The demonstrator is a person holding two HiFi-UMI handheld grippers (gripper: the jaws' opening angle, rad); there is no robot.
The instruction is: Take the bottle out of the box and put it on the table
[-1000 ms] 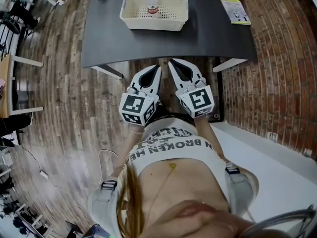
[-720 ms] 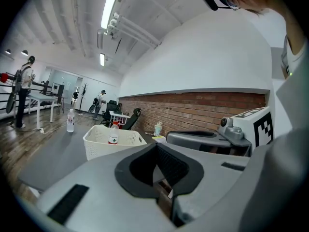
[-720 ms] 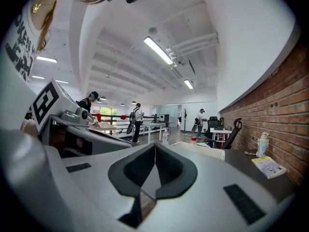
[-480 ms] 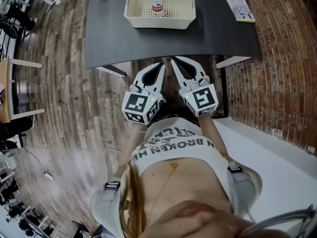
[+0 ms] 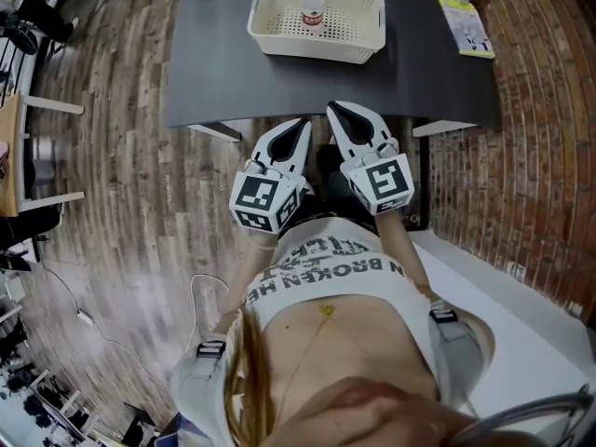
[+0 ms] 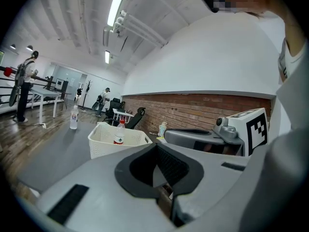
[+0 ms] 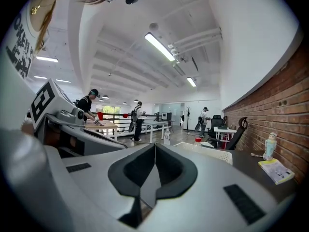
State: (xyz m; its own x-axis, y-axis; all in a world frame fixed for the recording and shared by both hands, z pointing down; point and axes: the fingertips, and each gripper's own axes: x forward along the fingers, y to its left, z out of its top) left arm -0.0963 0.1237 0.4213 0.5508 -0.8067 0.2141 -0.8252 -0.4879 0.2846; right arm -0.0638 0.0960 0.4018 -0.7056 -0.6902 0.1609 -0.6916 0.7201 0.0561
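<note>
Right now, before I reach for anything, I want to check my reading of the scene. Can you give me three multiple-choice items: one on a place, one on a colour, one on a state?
1. Where does the red-capped bottle stand?
A) on the wooden floor
B) in the white basket
C) on a chair

2. What colour is the table top?
A) dark grey
B) white
C) red

3. How do the jaws of the right gripper stand?
A) wide apart
B) closed on the bottle
C) together, with nothing between them

Answers:
1 B: the head view shows the bottle upright within the basket's walls.
2 A: the bare surface around the basket is dark grey.
3 C: the right gripper view shows the two pads meeting along one line, short of the table.
</note>
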